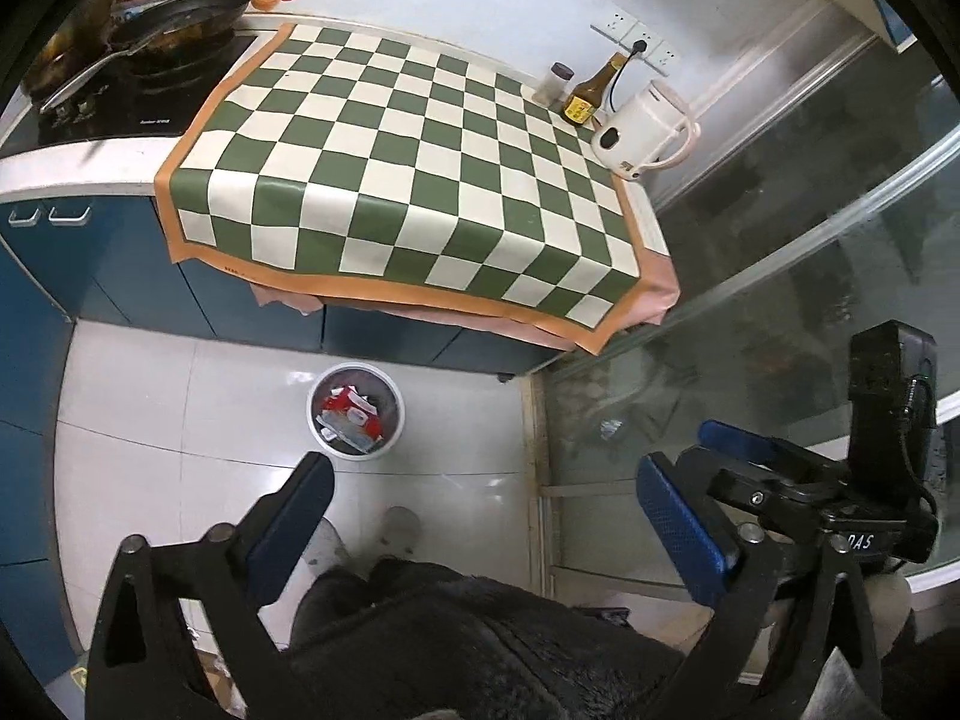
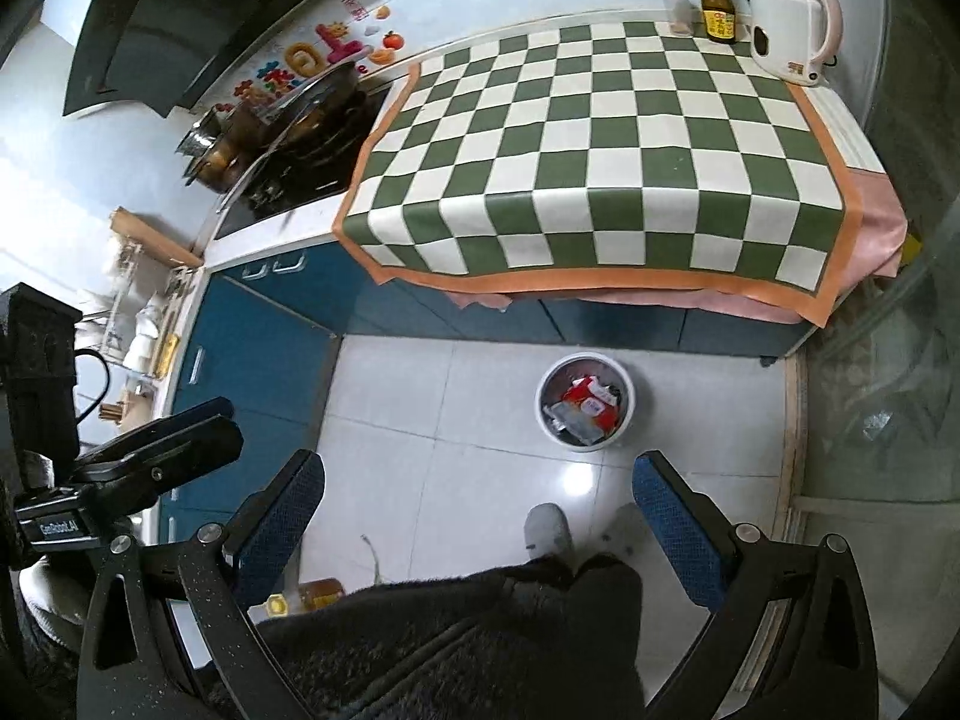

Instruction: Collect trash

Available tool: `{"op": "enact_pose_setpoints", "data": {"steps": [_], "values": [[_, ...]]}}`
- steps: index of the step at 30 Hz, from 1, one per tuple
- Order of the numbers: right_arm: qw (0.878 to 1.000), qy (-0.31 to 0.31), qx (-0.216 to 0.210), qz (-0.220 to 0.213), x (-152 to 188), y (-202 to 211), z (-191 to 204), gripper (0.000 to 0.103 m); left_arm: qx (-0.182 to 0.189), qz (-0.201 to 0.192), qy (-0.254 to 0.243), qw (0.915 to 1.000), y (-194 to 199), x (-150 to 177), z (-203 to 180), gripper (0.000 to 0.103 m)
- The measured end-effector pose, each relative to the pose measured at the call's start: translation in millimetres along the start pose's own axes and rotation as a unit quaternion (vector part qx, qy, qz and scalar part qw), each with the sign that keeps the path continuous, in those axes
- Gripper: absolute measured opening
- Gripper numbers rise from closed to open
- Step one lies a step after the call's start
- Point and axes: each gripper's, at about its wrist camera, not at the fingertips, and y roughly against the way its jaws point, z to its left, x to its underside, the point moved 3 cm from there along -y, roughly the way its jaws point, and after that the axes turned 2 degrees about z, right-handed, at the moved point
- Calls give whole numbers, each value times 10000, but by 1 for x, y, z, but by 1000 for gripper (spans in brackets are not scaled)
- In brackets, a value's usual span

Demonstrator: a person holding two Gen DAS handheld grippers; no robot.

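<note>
Green-and-cream checked cloth (image 1: pixel 414 162) covers the table, bare across its middle. At the table's far right corner stand a white electric kettle (image 1: pixel 645 132), a brown glass sauce bottle (image 1: pixel 591 90) and a small dark-lidded jar (image 1: pixel 555 84). Down on the pale tiled floor (image 1: pixel 180 408), just off the table's front edge, sits the round white waste bin (image 1: pixel 355 411), holding red-and-white wrappers (image 1: pixel 351 414). The left gripper (image 1: pixel 486 510) hangs above the floor, jaws wide, nothing between them. The right gripper (image 2: pixel 477 510) is also spread wide and empty.
</note>
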Motion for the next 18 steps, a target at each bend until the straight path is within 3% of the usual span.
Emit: {"op": "enact_pose_setpoints", "data": {"steps": [18], "values": [[9997, -55, -41, 222, 14, -2, 1, 103, 4, 63, 81, 9999, 8, 15, 6, 103]]}}
